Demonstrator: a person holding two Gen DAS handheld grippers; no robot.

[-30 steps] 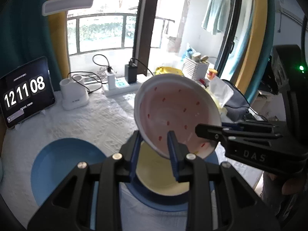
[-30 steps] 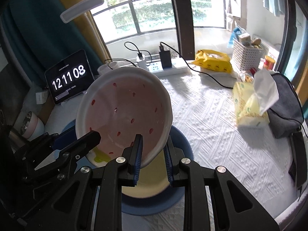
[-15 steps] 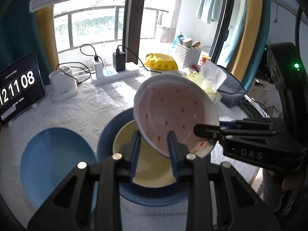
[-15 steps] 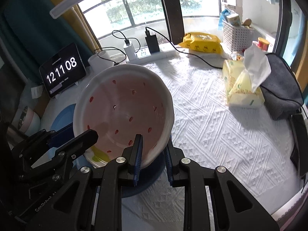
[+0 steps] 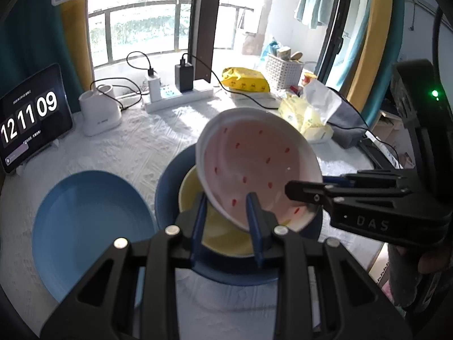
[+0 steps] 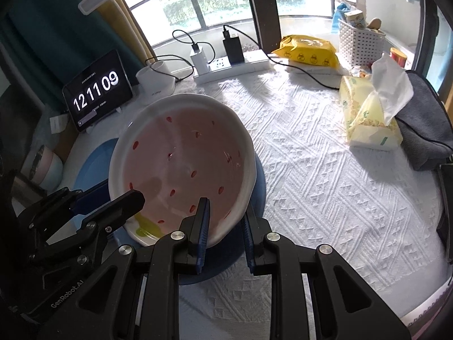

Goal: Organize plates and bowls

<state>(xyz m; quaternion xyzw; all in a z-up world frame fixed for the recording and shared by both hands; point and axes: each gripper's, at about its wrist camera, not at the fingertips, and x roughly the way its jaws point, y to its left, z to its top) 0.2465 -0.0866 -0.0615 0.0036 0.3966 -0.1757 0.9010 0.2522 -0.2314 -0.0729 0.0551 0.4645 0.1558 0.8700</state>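
Starting at the left, a light blue plate (image 5: 87, 226) lies flat and bare on the white tablecloth (image 6: 325, 175), with a tablet clock (image 5: 28, 116) beyond it at the far left. Just right of it sits a dark blue plate (image 5: 167, 195) with a yellow bowl (image 5: 226, 238) in it. Above that bowl we hold the pink bowl (image 5: 254, 167), tilted. Our left gripper (image 5: 226, 215) pinches its near rim, and our right gripper (image 6: 225, 223) pinches the rim further round. We judge the bowl to be glazed ceramic: stiff, fairly heavy, slick, and liable to chip against the yellow rim. The rim is the only hold, so two grips suit it. To the right the cloth lies open as far as the tissue pack (image 6: 371, 119) and the grey cloth (image 6: 424, 138) near the right edge.
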